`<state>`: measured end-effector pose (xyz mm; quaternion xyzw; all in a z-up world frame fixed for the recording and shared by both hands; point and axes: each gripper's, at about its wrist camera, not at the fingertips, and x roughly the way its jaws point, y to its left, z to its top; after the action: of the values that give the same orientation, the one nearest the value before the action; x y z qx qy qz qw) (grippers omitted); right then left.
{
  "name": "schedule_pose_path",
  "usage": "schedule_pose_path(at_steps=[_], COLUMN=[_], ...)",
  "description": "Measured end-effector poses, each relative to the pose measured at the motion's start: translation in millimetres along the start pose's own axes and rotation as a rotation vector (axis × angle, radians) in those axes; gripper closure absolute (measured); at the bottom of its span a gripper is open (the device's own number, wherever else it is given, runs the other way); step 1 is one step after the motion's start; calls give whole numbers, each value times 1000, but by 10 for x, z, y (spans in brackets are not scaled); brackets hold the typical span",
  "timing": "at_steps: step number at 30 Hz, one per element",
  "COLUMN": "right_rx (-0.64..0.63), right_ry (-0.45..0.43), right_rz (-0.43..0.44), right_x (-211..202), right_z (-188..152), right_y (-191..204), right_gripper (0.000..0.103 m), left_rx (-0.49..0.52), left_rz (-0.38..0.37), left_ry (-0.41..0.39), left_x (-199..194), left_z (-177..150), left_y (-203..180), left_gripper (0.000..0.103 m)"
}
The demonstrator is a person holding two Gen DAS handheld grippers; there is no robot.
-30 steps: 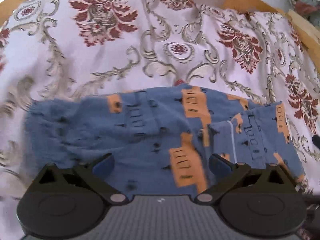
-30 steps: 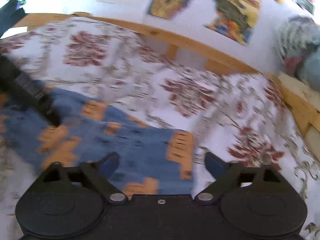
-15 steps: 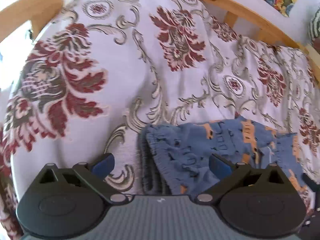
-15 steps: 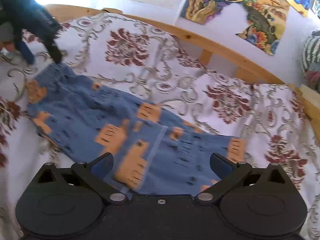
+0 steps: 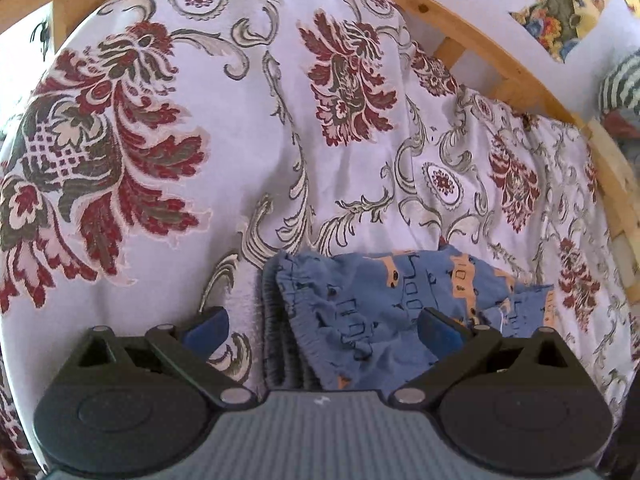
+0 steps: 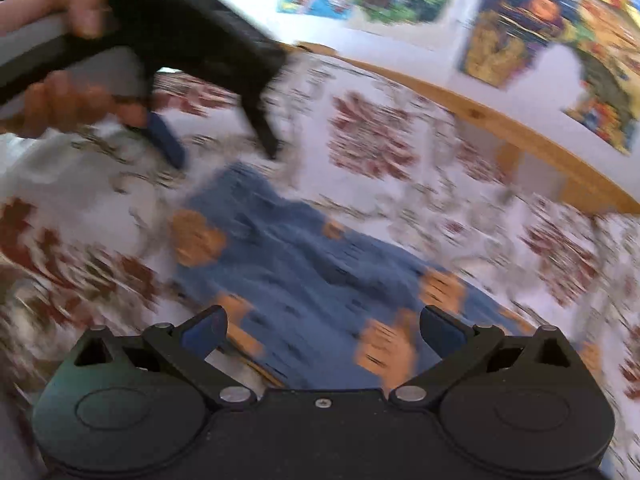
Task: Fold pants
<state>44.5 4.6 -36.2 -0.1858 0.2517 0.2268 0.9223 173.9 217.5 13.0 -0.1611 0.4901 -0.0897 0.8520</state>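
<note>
Blue patterned pants (image 5: 384, 312) lie folded on the floral bedspread (image 5: 248, 128), near its wooden bed rail (image 5: 492, 60). Left gripper (image 5: 322, 322) spread wide over the waistband, empty. Right gripper (image 6: 322, 326) spread too, holding nothing, view blurred.

A floral bedspread (image 5: 248, 152) covers the bed; wooden rail (image 5: 472, 36) behind; colourful pictures (image 6: 516, 24) on the wall.

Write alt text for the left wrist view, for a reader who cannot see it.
Blue pants with orange print lie bunched on a floral bedspread, waistband end nearest the camera. The open left hand-held gripper frames that end without gripping it. A wooden bed rail curves behind.
</note>
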Motion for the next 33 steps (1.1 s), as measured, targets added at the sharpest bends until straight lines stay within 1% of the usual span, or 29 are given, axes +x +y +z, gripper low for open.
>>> schedule_pose_path(at_steps=[2, 3, 5, 6, 7, 8, 9, 11, 13, 14, 16, 17, 18, 20, 21, 22, 25, 26, 27, 28, 29, 31, 33], right_rx=[-46, -79, -140, -154, -164, -179, -192, -168, -108, -90, -46, -32, -34, -40, -35, -29, -37, -26, -11, 10, 35, 40, 0], right_ry=[-30, -42, -66, -72, -74, -71, -62, -47, -70, -89, -104, -96, -76, -32, -7, 7, 9, 10, 20, 27, 17, -3, -1], right_rz=[66, 87, 112, 124, 133, 135, 125, 120, 106, 80, 36, 19, 21, 54, 85, 97, 105, 115, 135, 168, 207, 248, 207], right_x=[63, 96, 169, 206, 247, 296, 351, 413, 371, 332, 297, 322, 377, 518, 584, 644, 691, 676, 651, 611, 530, 350, 203], right_z=[98, 143, 247, 296, 340, 379, 410, 451, 479, 469, 476, 484, 488, 481, 480, 476, 469, 468, 470, 471, 451, 408, 349], right_y=[176, 267, 449, 517, 574, 630, 676, 688, 644, 627, 592, 580, 585, 629, 651, 671, 692, 656, 598, 521, 431, 283, 155], right_gripper=[13, 16, 31, 35, 47, 66, 76, 86, 89, 90, 90, 90, 90, 87, 87, 86, 86, 81, 72, 44, 25, 22, 21], left_rx=[-20, -25, -27, -30, -32, -34, -36, -43, -41, -40, -50, -66, -80, -112, -129, -146, -142, -129, -117, -107, -97, -76, -62], left_rz=[-14, -18, -25, -30, -35, -42, -49, -65, -82, -94, -113, -127, -146, -195, -210, -221, -220, -212, -202, -192, -183, -168, -159], left_ry=[-5, -7, -8, -10, -12, -13, -15, -18, -22, -26, -32, -34, -38, -32, -29, -24, -14, -10, -6, -2, 2, 10, 13], left_x=[-8, -9, -6, 0, 2, 4, 0, -9, -29, -48, -103, -144, -178, -229, -247, -261, -267, -262, -255, -246, -238, -222, -221], left_z=[8, 9, 9, 10, 11, 13, 12, 10, -1, -12, -38, -52, -61, -93, -121, -157, -227, -237, -239, -242, -250, -260, -271], left_y=[33, 44, 63, 75, 84, 95, 110, 134, 149, 161, 187, 207, 224, 268, 294, 325, 342, 327, 310, 293, 277, 248, 230], left_gripper=[0, 0, 0, 0, 0, 0, 0, 0, 0, 0, 0, 0, 0, 0, 0, 0, 0, 0, 0, 0, 0, 0, 0])
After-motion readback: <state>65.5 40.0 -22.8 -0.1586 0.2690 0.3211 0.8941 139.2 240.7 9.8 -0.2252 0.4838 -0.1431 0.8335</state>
